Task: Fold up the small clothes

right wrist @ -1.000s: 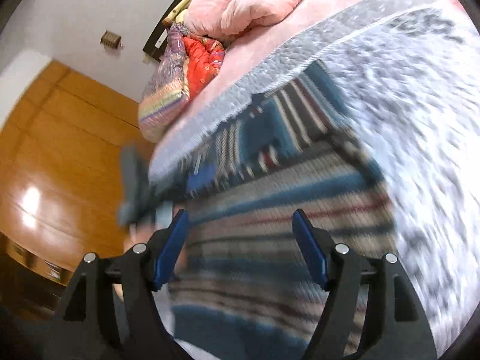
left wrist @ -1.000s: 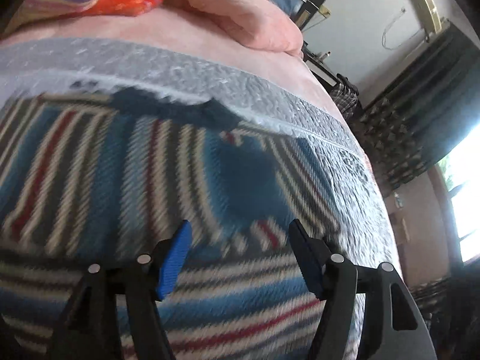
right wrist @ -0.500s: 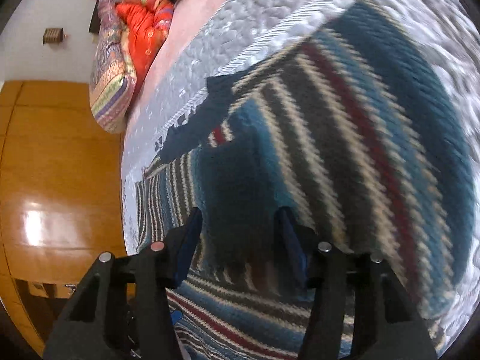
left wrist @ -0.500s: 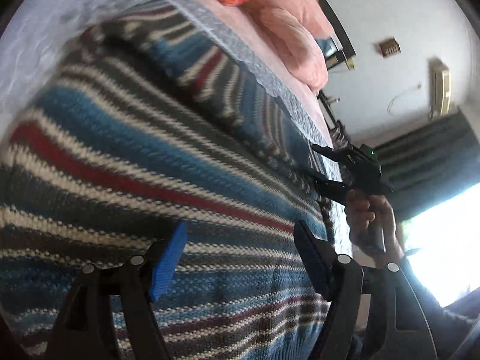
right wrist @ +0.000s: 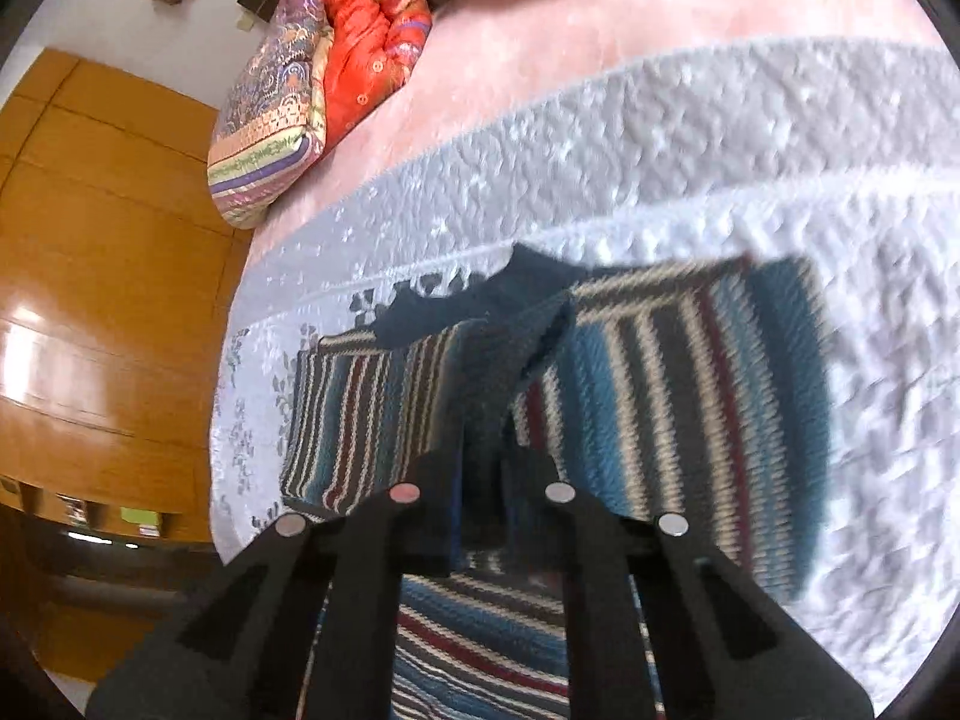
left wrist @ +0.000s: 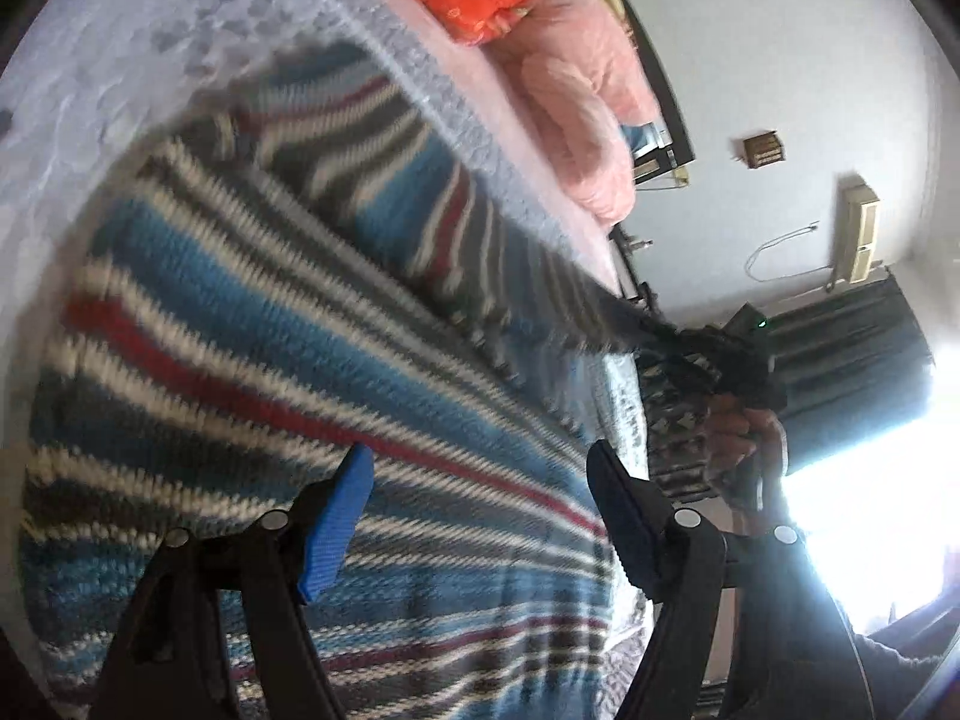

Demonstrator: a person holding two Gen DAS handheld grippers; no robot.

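Lifted now off the quilt, one edge of the striped sweater, where half a second ago lay flat under spread right jaws. Pinched at that edge by the right gripper, jaws clenched on a dark fold of knit, cloth drawn up taut toward the lens. Seen from the left wrist as a stretched flap running to the right gripper and the hand behind it. Rest of the sweater spread over the pale quilted bedspread, near the bed's edge, lower hem just under the left gripper. Left jaws wide apart, hovering over the stripes, gripping nothing.

Probably mid-fold: one side being carried across the body. Main risks, by judgement: thin pinch slipping out of the right jaws while the knit stretches; whole garment dragging along the smooth quilt, unpinned by the left, so the crease lands crooked. Farther off: pink blanket, patterned cushion, wooden wardrobe.
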